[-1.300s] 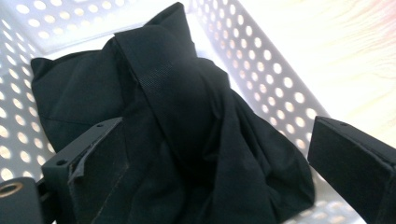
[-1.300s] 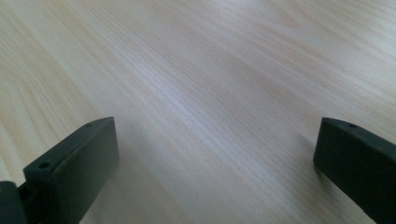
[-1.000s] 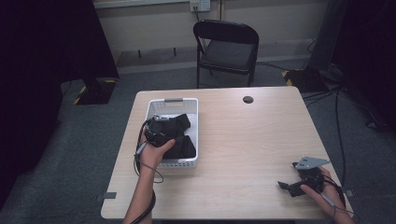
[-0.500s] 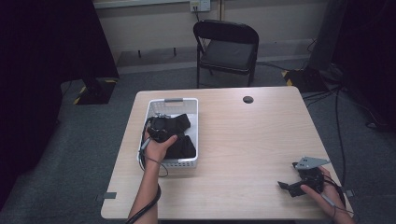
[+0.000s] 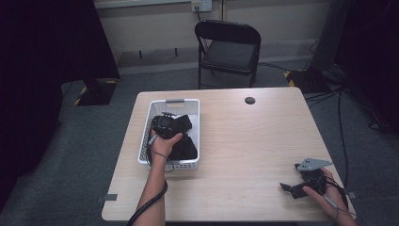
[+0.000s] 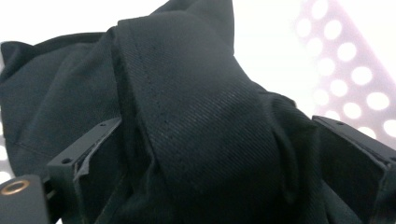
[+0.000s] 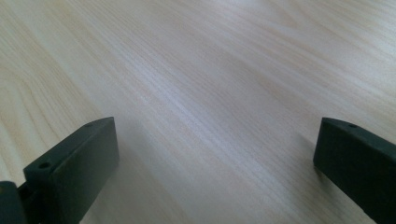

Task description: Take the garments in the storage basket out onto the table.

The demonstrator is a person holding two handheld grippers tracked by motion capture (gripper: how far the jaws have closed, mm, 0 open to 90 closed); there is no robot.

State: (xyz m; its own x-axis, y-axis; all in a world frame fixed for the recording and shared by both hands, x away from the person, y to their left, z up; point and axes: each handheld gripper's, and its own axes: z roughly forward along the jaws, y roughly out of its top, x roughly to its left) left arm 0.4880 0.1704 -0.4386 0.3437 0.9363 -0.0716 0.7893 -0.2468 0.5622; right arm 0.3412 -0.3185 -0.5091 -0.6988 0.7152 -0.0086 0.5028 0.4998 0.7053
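Black cloth (image 6: 196, 126) bunched in the white basket (image 5: 146, 141) sits between the left gripper's (image 5: 164, 126) wide jaws, seemingly to lift it, while the right gripper (image 5: 301, 186) rests open on the table (image 5: 244, 141).

Black tongs (image 7: 215, 172), grey three-cornered plate (image 5: 312, 163)

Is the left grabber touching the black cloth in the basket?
Touching. In the left gripper view the left gripper has the black cloth bulging between its jaws, pressed against both.
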